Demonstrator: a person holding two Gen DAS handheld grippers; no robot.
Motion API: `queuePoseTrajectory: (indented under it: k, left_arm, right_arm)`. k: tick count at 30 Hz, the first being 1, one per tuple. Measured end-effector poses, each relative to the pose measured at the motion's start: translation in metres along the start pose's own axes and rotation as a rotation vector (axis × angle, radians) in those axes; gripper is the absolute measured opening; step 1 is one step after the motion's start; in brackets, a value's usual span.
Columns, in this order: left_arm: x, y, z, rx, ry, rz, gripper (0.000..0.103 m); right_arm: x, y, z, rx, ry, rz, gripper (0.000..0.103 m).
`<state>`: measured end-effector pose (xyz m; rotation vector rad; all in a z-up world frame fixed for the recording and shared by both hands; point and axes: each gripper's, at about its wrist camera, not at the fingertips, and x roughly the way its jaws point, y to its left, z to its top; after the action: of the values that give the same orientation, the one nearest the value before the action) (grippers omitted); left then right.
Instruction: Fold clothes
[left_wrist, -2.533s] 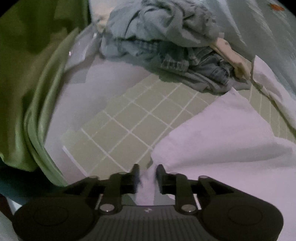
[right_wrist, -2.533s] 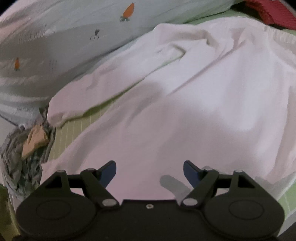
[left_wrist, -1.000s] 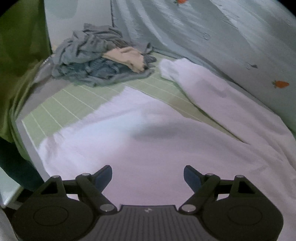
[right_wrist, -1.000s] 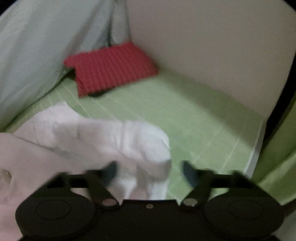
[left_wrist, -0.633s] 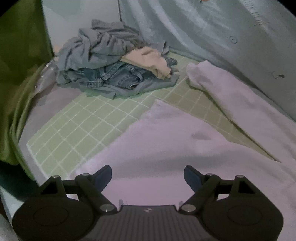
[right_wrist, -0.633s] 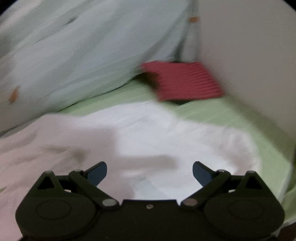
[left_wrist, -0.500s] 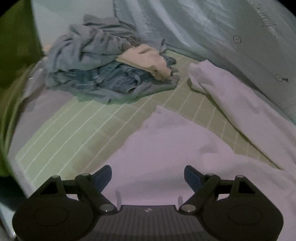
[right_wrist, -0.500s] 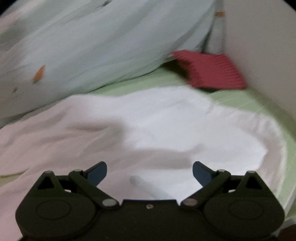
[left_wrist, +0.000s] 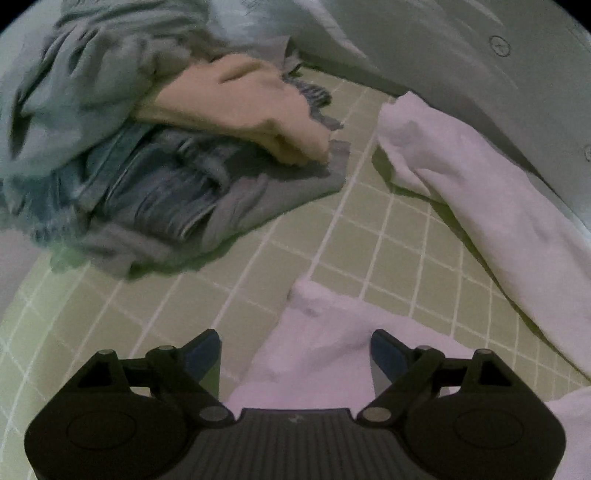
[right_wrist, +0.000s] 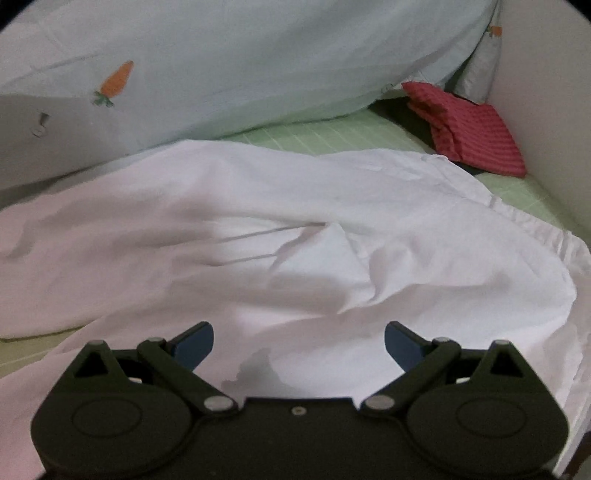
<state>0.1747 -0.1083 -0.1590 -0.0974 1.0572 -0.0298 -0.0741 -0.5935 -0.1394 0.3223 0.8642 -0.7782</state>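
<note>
On my left wrist camera the left gripper (left_wrist: 295, 350) has its jaws spread wide and nothing pinched; a corner of the white garment (left_wrist: 332, 332) lies on the bed below the gap, but neither blue pad (left_wrist: 203, 350) presses on it. Beyond that corner I see bare green checked sheet (left_wrist: 369, 229), and past it, near the top left, a heap of unfolded clothes (left_wrist: 129, 177): grey-blue fabric, denim and a peach-coloured piece (left_wrist: 240, 103) lying on top. To the right a long white sleeve (left_wrist: 480, 192) runs diagonally across the sheet, its cuff end near the heap but apart from it, with the pale bedding (left_wrist: 461, 55) bunched up behind it. On my right wrist camera the right gripper (right_wrist: 299, 343) is also fully spread and empty, hanging over the broad body of the same white garment (right_wrist: 295, 229), which lies spread but creased on the sheet, with wrinkles gathering near its middle and a puckered hem along the right edge. Behind it rises pale bedding printed with a carrot (right_wrist: 116, 83), and in the far right corner a folded red striped cloth (right_wrist: 469, 129) sits on the green sheet against the white wall (right_wrist: 546, 92), well apart from the white garment.
</note>
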Motion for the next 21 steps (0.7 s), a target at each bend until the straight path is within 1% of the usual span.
queuePoseTrajectory:
  k: [1, 2, 4, 5, 6, 7, 10, 11, 12, 14, 15, 16, 17, 19, 20, 21]
  left_arm:
    - [0.000, -0.001, 0.000, 0.007, -0.004, -0.009, 0.082]
    - [-0.001, -0.001, 0.000, 0.012, -0.017, -0.012, 0.074]
    - [-0.004, -0.002, -0.002, 0.026, -0.041, -0.007, 0.034]
    - [-0.005, -0.002, -0.002, 0.025, -0.046, -0.003, 0.027]
    - [-0.006, 0.000, -0.002, 0.015, -0.050, -0.001, 0.022]
    - [-0.007, 0.004, 0.000, -0.001, -0.057, 0.009, 0.015]
    - [-0.014, 0.024, 0.006, -0.074, -0.088, 0.062, 0.009]
    - [-0.017, 0.030, 0.009, -0.098, -0.099, 0.079, 0.004]
    - [-0.019, 0.037, 0.011, -0.123, -0.109, 0.097, 0.004]
    - [-0.022, 0.046, 0.017, -0.148, -0.130, 0.172, 0.003]
    - [-0.025, 0.049, 0.020, -0.152, -0.136, 0.195, 0.004]
    - [-0.027, 0.050, 0.023, -0.158, -0.142, 0.178, 0.008]
    - [-0.030, 0.049, 0.027, -0.168, -0.151, 0.144, 0.011]
    - [-0.035, 0.045, 0.033, -0.180, -0.165, 0.080, 0.034]
    - [-0.033, 0.036, 0.036, -0.162, -0.165, 0.061, 0.039]
    - [-0.030, 0.026, 0.040, -0.136, -0.161, 0.050, 0.049]
  right_arm:
    - [0.001, 0.002, 0.001, -0.007, 0.008, -0.006, 0.100]
    - [0.002, 0.005, 0.002, -0.017, 0.011, -0.009, 0.100]
    - [0.004, 0.008, 0.003, -0.034, 0.015, -0.010, 0.100]
    - [0.006, 0.010, 0.003, -0.041, 0.019, -0.007, 0.100]
    - [0.007, 0.012, 0.003, -0.047, 0.023, -0.003, 0.100]
    - [0.008, 0.013, 0.003, -0.051, 0.026, 0.004, 0.100]
    - [0.011, 0.013, 0.004, -0.062, 0.027, 0.024, 0.100]
    - [0.011, 0.012, 0.004, -0.061, 0.022, 0.027, 0.100]
    - [0.011, 0.010, 0.004, -0.057, 0.019, 0.030, 0.100]
    - [0.014, 0.007, 0.003, -0.037, 0.020, 0.034, 0.100]
    - [0.015, 0.005, 0.003, -0.029, 0.023, 0.037, 0.100]
    - [0.017, 0.005, 0.002, -0.021, 0.027, 0.040, 0.100]
    - [0.018, 0.004, 0.002, -0.014, 0.031, 0.044, 0.100]
    - [0.021, 0.003, 0.001, -0.001, 0.035, 0.051, 0.100]
    - [0.023, 0.003, 0.001, 0.006, 0.038, 0.054, 0.100]
    - [0.024, 0.003, 0.001, 0.011, 0.040, 0.057, 0.100]
